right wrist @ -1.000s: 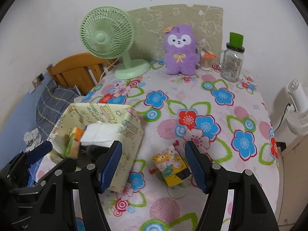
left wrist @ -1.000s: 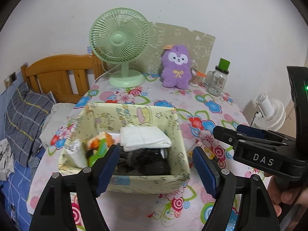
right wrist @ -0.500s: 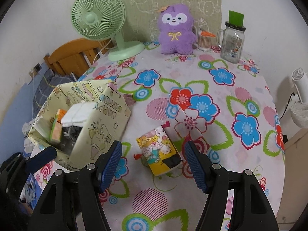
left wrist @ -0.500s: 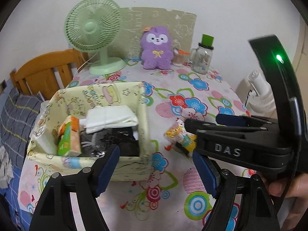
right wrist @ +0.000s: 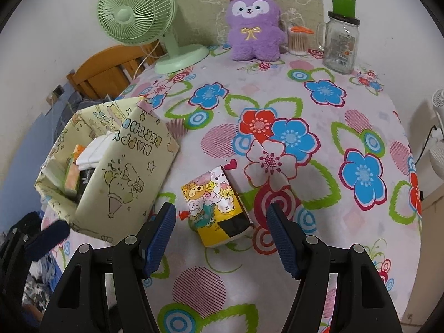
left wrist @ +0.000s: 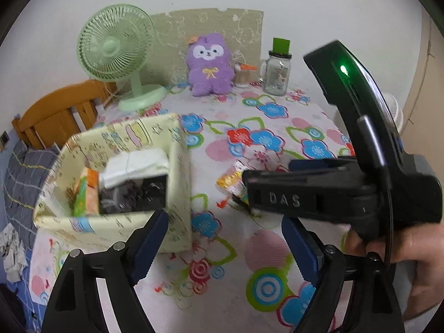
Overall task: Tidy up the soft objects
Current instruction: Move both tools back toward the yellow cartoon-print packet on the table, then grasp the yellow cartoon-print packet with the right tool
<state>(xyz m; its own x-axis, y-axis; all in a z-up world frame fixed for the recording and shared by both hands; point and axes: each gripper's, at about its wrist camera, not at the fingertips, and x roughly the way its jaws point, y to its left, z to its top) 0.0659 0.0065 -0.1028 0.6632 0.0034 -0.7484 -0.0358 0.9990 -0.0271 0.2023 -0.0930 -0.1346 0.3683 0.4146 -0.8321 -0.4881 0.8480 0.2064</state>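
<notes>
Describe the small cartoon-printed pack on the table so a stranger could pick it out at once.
Start at the pale yellow storage box on the flowered tablecloth. Just right of it, between the right gripper fingers, lies the yellow tissue pack. It alone lies loose, printed with cartoon animals.

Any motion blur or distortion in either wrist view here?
Left wrist view: the yellow box and the right tool crossing the frame are smeared. Right wrist view: sharp, the tissue pack crisp. Both views: fisheye bending, dark corners.

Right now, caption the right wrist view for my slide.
Open right gripper poised over the tissue pack on the floral tablecloth, box at left.
</notes>
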